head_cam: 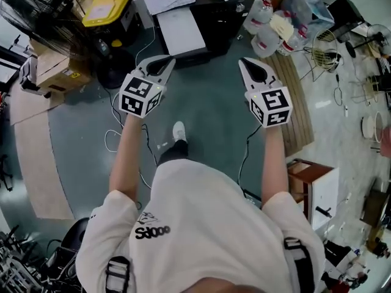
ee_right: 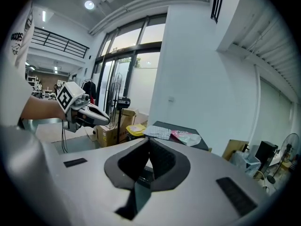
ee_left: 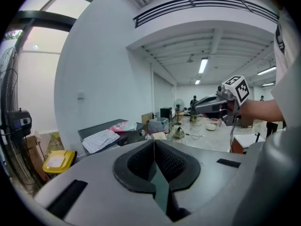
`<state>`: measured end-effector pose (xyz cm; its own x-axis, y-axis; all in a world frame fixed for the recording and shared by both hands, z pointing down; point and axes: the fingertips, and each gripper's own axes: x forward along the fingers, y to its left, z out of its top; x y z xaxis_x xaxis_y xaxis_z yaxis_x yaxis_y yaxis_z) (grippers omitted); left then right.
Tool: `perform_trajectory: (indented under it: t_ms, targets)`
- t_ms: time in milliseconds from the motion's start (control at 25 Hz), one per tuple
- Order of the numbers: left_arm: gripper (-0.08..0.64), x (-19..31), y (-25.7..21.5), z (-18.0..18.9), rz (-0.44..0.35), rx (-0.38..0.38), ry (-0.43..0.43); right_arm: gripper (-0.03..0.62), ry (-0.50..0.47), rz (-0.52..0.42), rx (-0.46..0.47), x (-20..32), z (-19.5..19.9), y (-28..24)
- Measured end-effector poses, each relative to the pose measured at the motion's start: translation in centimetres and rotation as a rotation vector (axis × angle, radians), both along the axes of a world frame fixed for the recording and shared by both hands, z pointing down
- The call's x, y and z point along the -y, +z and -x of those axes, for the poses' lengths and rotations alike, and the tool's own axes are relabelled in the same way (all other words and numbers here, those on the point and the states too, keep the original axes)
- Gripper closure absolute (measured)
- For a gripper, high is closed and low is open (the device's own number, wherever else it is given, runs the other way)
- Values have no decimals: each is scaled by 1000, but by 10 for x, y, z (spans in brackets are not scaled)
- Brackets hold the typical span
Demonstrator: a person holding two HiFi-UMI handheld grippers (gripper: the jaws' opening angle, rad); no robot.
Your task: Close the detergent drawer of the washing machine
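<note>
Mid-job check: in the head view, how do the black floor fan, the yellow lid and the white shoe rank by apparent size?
Largest: black floor fan, though its raised head may sit nearer the camera, which flatters it.
Next: yellow lid.
Smallest: white shoe, clearly smaller than both.

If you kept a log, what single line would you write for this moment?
left tongs: shut, empty | right tongs: shut, empty | both held out over floor | drawer: not visible
</note>
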<state>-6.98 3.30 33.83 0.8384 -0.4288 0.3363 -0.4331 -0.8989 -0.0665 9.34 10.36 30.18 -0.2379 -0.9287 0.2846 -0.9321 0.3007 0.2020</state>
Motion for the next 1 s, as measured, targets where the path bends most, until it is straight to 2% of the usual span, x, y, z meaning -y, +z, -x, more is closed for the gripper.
perform_trajectory:
  t_ms: [240,480,640,840,920,1000]
  targets:
    - [540,85,21,4,26,24,-8,595,-12,43,2,92,5,21]
    - [540,144,48,17,58,50,-18,595,-12,89,20,152,6,47]
    - [538,167,67,23,80,56,-33,594,-52,119,64,171,10,66]
    - [535,169,94,16,114,38,-17,592,-66,178,84,185,4,105]
    - [491,169,114,11,148,48,-24,587,-81,215,106,189,1,127]
    - [440,164,136,7,192,68,-35,526,-109,269,109,189,-1,153]
